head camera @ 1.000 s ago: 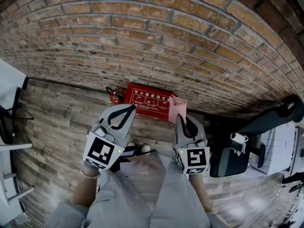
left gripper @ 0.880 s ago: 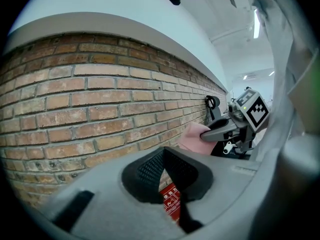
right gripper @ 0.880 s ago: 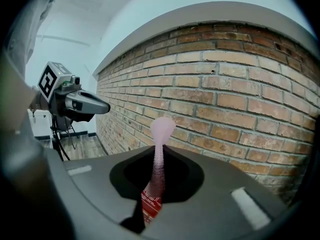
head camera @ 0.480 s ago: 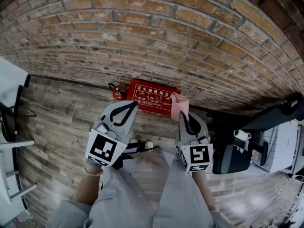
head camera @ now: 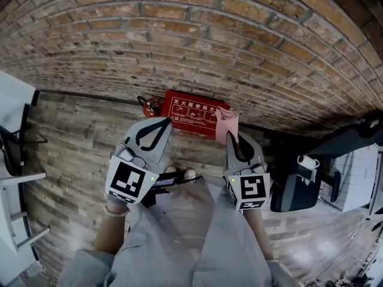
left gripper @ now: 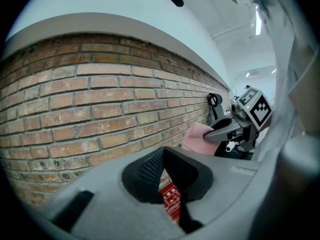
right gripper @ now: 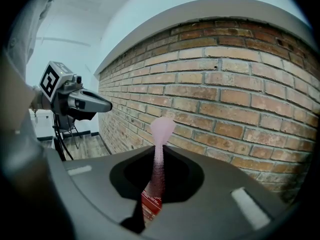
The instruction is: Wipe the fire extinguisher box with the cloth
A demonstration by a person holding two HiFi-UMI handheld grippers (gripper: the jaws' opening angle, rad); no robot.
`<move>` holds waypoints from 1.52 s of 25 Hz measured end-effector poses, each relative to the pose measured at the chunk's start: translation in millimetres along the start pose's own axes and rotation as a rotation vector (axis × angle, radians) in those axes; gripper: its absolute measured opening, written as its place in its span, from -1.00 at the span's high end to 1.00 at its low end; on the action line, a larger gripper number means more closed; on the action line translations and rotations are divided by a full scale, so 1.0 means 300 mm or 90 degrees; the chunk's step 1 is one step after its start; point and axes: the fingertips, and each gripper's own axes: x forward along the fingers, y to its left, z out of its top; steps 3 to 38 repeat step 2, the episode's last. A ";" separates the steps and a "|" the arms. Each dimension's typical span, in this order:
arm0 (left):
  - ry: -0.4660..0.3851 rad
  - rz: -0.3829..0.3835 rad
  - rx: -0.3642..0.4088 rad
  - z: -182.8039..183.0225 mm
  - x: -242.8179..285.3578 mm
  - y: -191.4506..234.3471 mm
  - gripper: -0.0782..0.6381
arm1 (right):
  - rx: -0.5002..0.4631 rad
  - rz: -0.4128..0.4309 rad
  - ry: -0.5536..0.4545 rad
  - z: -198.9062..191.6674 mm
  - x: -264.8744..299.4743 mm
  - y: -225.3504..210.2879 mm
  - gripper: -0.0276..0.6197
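The right gripper point(head camera: 231, 136) pinches the pink cloth point(head camera: 225, 123) by the right end of the fire extinguisher box point(head camera: 191, 111); the left gripper point(head camera: 166, 123) is closed, empty. Best press cloth flat, sweep along box

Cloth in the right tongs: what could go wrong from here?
The right tongs pinch only a thin fold of the pink cloth; dragging over the red box could pull it free. The extinguisher stands at the box's left end; a wide stroke may knock it.
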 end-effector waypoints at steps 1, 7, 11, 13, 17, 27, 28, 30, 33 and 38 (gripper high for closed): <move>-0.001 0.001 -0.002 0.000 0.000 0.001 0.78 | -0.001 0.000 0.000 0.000 0.000 0.000 0.83; -0.002 0.003 -0.003 0.000 0.000 0.002 0.78 | -0.001 0.000 -0.001 0.000 0.001 -0.001 0.83; -0.002 0.003 -0.003 0.000 0.000 0.002 0.78 | -0.001 0.000 -0.001 0.000 0.001 -0.001 0.83; -0.002 0.003 -0.003 0.000 0.000 0.002 0.78 | -0.001 0.000 -0.001 0.000 0.001 -0.001 0.83; -0.002 0.003 -0.003 0.000 0.000 0.002 0.78 | -0.001 0.000 -0.001 0.000 0.001 -0.001 0.83; -0.002 0.003 -0.003 0.000 0.000 0.002 0.78 | -0.001 0.000 -0.001 0.000 0.001 -0.001 0.83; -0.002 0.003 -0.003 0.000 0.000 0.002 0.78 | -0.001 0.000 -0.001 0.000 0.001 -0.001 0.83; -0.002 0.003 -0.003 0.000 0.000 0.002 0.78 | -0.001 0.000 -0.001 0.000 0.001 -0.001 0.83; -0.002 0.003 -0.003 0.000 0.000 0.002 0.78 | -0.001 0.000 -0.001 0.000 0.001 -0.001 0.83; -0.002 0.003 -0.003 0.000 0.000 0.002 0.78 | -0.001 0.000 -0.001 0.000 0.001 -0.001 0.83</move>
